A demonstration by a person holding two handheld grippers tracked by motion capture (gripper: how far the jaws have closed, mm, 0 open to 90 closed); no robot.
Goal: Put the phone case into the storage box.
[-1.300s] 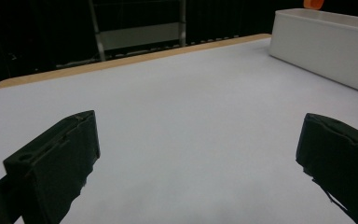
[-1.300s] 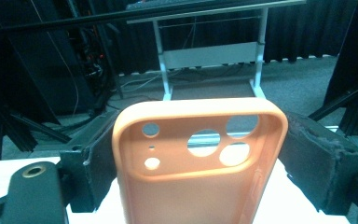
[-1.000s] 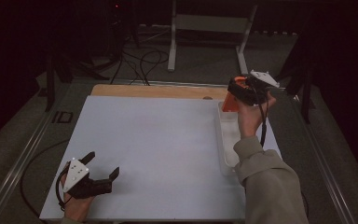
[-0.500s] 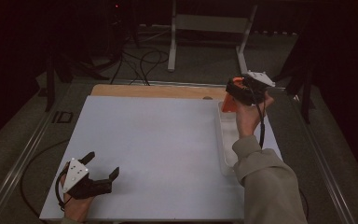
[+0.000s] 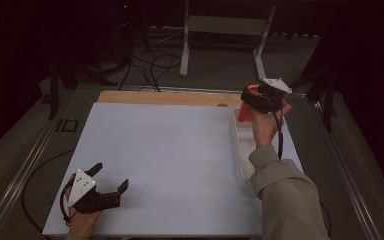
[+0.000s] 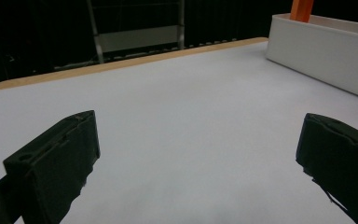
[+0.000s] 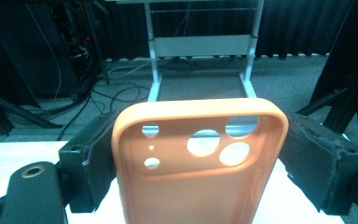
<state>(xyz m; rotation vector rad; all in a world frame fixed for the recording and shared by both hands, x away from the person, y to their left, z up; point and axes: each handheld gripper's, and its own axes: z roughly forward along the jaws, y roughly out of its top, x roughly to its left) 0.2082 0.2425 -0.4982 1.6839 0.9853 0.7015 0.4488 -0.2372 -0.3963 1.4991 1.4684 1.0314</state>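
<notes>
The right claw (image 5: 252,100) is raised above the far right part of the desk (image 5: 170,150), and between its two black jaws it grips an orange phone case (image 7: 200,163). In the right gripper view the case stands upright, its open inner side facing the camera, with the camera cut-outs near its top edge; each jaw presses against one long side of it, so the claw is closed on a wide thing. In the high view the orange phone case (image 5: 247,107) hangs just over the far end of a long white tray (image 5: 240,165) that lies along the right edge of the desk; whether its lower end touches the tray cannot be told. The person's right hand (image 5: 265,125) and sleeved forearm reach over that tray to hold the claw up. The left claw (image 5: 111,177) rests low at the near left corner of the desk, held in the left hand (image 5: 85,220), its jaws spread wide with nothing between them. The left gripper view looks across the bare white desk (image 6: 177,121) toward the white tray (image 6: 321,51), with the orange case (image 6: 302,9) rising above the tray's far wall.
</notes>
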